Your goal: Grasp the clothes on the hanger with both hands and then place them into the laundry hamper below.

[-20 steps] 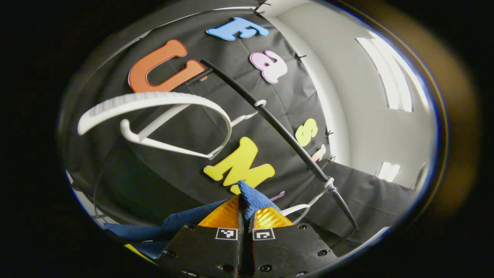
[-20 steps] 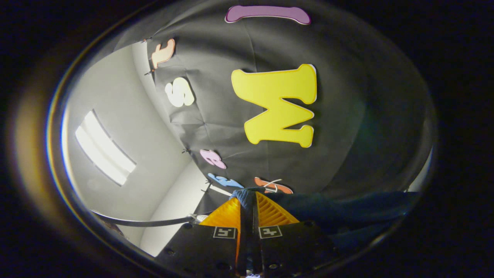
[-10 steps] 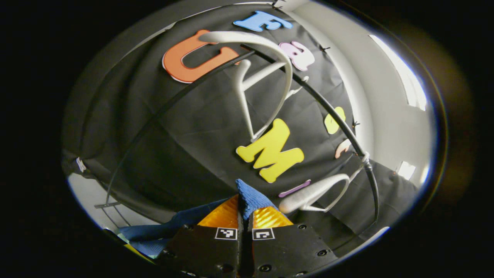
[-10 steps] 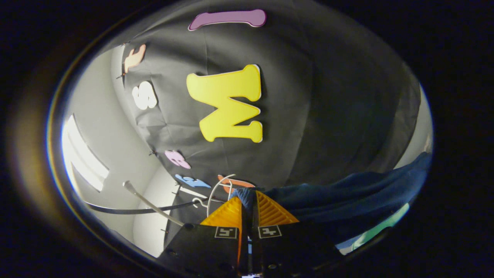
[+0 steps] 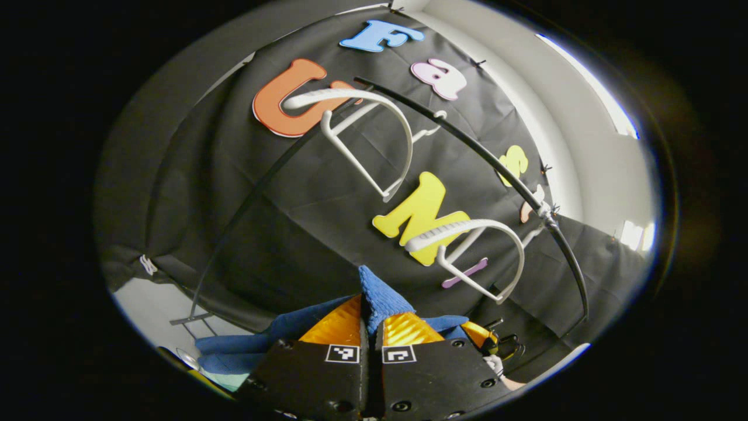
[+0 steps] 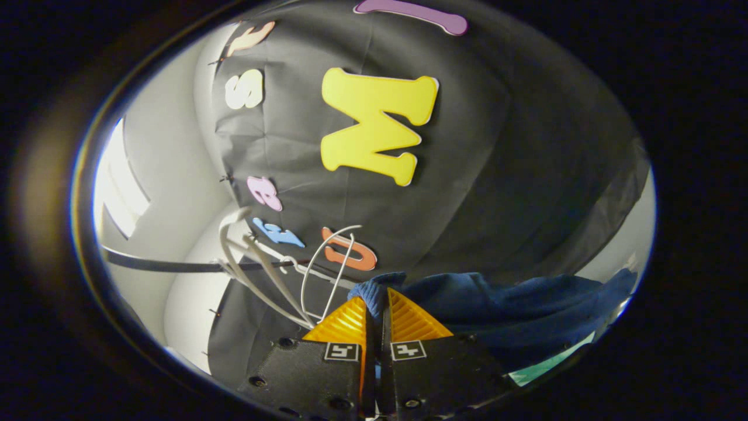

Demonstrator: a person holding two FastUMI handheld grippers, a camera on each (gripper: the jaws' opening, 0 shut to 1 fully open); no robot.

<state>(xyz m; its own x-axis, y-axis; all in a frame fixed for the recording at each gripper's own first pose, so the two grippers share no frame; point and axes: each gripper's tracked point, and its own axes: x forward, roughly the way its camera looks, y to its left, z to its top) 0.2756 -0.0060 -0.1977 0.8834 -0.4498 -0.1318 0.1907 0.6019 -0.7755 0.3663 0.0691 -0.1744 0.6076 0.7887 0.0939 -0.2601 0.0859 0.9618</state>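
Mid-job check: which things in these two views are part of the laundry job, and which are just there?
Part of the job:
- blue knitted garment, pinched in both grippers
- left gripper
- right gripper
- upper white plastic hanger, bare
- lower white plastic hanger, bare

Just there:
- thin black curved rail carrying the hangers
- black cloth wall
- white room wall

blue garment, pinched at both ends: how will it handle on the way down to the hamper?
Probably floppy: the blue garment sags between the right hand-held gripper and the left hand-held gripper, so the middle should drape. It looks like thick knit, likely grippy. It seems clear of the white hangers, so snagging looks unlikely.
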